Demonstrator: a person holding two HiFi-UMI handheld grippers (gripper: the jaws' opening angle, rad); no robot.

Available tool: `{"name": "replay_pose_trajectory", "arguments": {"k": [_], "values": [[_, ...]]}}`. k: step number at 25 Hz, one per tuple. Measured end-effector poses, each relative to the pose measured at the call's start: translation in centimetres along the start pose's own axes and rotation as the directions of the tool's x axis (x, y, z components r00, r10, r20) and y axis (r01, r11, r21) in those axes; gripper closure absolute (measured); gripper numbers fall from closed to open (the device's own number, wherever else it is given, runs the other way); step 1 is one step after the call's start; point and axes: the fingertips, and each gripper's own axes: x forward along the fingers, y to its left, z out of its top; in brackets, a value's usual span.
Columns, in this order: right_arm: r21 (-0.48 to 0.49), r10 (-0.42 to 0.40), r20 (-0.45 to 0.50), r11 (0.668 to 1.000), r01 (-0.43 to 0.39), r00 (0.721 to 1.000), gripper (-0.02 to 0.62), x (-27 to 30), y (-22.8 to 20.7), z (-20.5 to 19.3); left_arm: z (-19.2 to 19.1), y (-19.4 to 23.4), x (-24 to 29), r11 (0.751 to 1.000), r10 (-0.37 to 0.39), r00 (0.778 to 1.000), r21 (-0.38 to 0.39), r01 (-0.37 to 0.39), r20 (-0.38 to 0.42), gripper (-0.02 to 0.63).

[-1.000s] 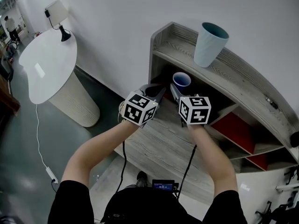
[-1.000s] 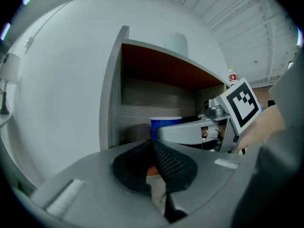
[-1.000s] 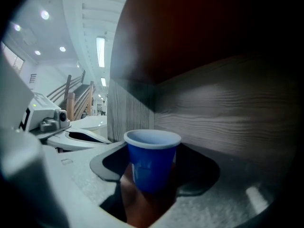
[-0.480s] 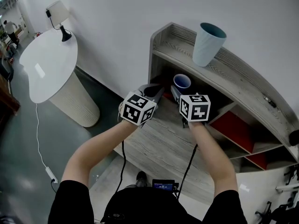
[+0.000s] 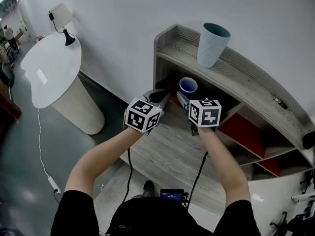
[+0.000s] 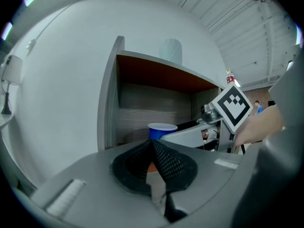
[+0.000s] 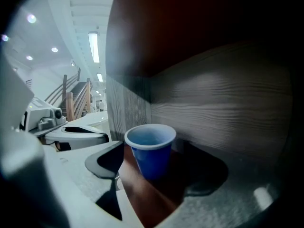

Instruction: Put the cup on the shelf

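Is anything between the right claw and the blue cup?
Nothing visible. The blue cup stands upright inside the shelf, directly between the jaws of the right claw, which are opening.

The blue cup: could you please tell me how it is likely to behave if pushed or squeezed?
The blue cup looks thin-walled with a rolled rim, so it is probably light and would flex under a hard squeeze. It looks empty and is narrower at its base than at its rim, so a push near the top may tip it.
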Motion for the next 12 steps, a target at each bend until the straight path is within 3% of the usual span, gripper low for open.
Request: {"name": "replay_pose_trajectory", "arguments": {"k": [12], "values": [[-0.028, 0.069, 0.065, 0.997, -0.068, 0.995, 0.212, -5.3, 1.8, 0.4, 1.2, -3.1, -2.4, 0.997, -0.014, 0.996, -0.080, 0.021, 0.093, 0.606]]}}
